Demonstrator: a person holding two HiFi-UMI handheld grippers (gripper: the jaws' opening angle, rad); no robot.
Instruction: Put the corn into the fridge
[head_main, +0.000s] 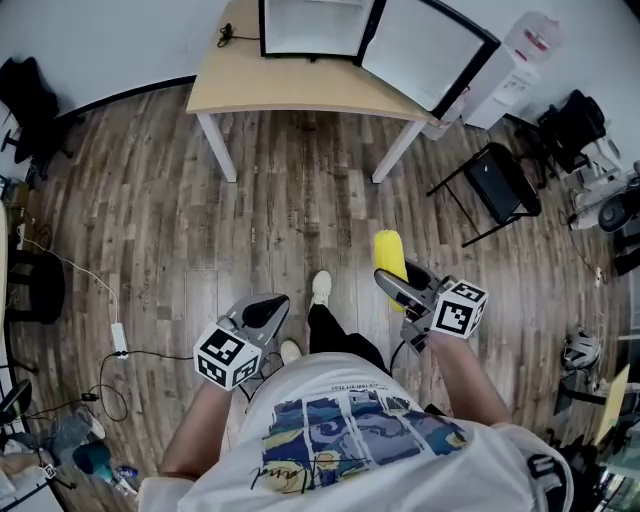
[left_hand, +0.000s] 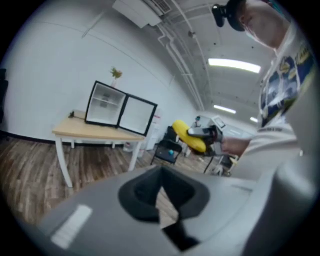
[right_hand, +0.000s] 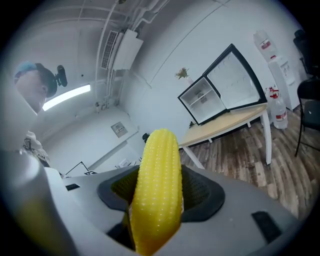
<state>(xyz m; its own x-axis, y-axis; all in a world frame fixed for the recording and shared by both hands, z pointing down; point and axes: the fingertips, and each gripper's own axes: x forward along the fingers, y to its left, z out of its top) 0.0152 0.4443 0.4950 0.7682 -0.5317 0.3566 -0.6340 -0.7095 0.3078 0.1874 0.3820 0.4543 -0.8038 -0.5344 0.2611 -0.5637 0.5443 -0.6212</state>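
In the head view both forearms reach forward from the bottom of the frame, bare below a white T-shirt. The left gripper (head_main: 264, 312) sits at lower centre-left, pointing up and right. Its own view shows its 2 jaws pressed together with nothing between them. The right gripper (head_main: 396, 288) is at centre-right, pointing up and left, its 2 jaws clamped on the corn (right_hand: 157, 186). The corn is a bright yellow cob with neat rows of kernels and a rounded tip, sticking out past the jaw ends. It hangs over the wooden floor (head_main: 150, 220), well apart from the fridge (head_main: 310, 26). The fridge stands on the table (head_main: 290, 88) at the top of the frame with its door (head_main: 425, 45) open.
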